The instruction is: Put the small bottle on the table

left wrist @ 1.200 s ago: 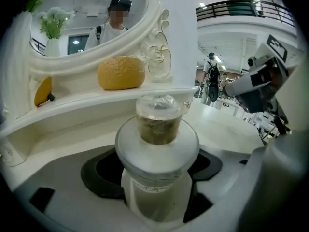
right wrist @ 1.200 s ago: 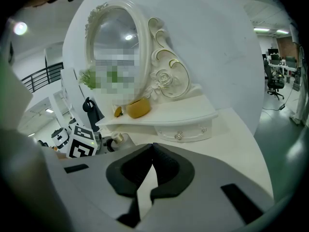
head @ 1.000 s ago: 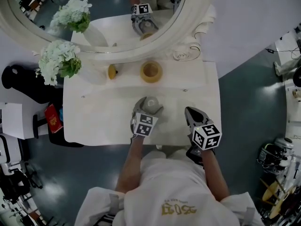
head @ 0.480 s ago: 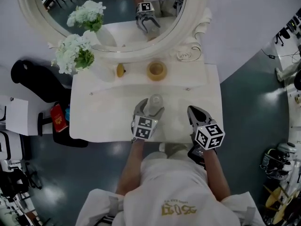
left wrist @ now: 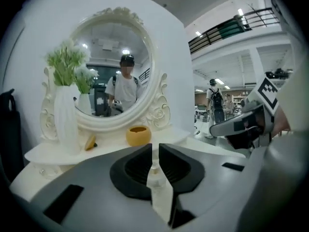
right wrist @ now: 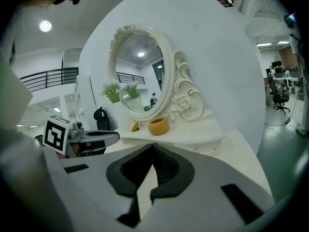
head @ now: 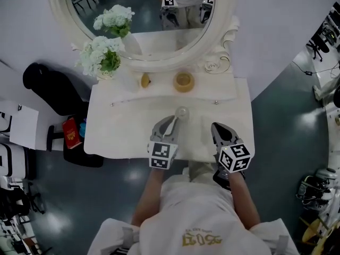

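The small clear bottle (head: 182, 112) stands upright on the white dressing table (head: 122, 126), near its middle. My left gripper (head: 171, 120) hovers just short of the bottle, toward the table's front edge. Its jaws have just been closing and stand almost together with nothing between them. In the left gripper view the bottle (left wrist: 155, 175) shows through the slit of that gripper (left wrist: 153, 149), beyond the tips. My right gripper (head: 218, 126) hangs over the table's front right, shut and empty; its tips (right wrist: 151, 149) meet.
A yellow bowl (head: 184, 81) and a small yellow object (head: 145, 80) sit on the raised back shelf below the oval mirror (head: 143, 15). A white vase of flowers (head: 103, 57) stands at the back left. A black chair (head: 50, 86) and a red item (head: 71, 133) are left of the table.
The left gripper's jaws, wide around the bottle before, have come together, and the gripper has drawn up and back from it. The bottle stays on the table. The right gripper rose slightly.
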### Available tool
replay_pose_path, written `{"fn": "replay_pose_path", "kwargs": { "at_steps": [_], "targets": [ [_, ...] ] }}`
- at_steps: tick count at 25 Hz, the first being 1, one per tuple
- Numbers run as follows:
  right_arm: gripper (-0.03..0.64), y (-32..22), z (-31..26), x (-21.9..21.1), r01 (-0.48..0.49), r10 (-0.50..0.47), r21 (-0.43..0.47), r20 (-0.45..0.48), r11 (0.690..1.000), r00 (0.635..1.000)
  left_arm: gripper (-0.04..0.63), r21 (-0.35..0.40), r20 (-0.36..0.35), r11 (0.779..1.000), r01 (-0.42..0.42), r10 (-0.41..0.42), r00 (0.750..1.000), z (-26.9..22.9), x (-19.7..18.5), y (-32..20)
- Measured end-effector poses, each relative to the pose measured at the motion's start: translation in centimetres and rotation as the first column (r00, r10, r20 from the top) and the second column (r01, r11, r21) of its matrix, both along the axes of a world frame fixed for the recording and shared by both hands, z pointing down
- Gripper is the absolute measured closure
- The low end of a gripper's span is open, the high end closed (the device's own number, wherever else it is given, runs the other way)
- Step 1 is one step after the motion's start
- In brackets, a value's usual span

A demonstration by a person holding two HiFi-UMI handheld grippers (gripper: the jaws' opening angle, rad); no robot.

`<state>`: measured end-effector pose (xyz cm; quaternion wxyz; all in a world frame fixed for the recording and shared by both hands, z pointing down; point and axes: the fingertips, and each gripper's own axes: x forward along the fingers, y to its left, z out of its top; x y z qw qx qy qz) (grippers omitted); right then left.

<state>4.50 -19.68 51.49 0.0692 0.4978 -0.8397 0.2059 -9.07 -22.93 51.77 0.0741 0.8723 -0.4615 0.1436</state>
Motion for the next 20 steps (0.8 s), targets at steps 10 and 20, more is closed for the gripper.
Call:
{"fn": "replay_pose_path", "kwargs": {
  "at_steps": [10,20],
  "targets": [
    [0.604,1.6,-1.3,-1.7,0.012,-0.011,0.049,-0.025,0.999,1.0,0.581,-0.006,-0.087,0.999,0.033,-0.034,0.996,-3.7,-2.3,1.0],
    [0.603,1.9,-2.0,-2.9,0.032,-0.03,0.067,-0.034,0.997,0.999,0.58,-0.008,-0.091,1.0,0.011,-0.012,0.996,-3.5,-2.5,2.0]
  ]
}}
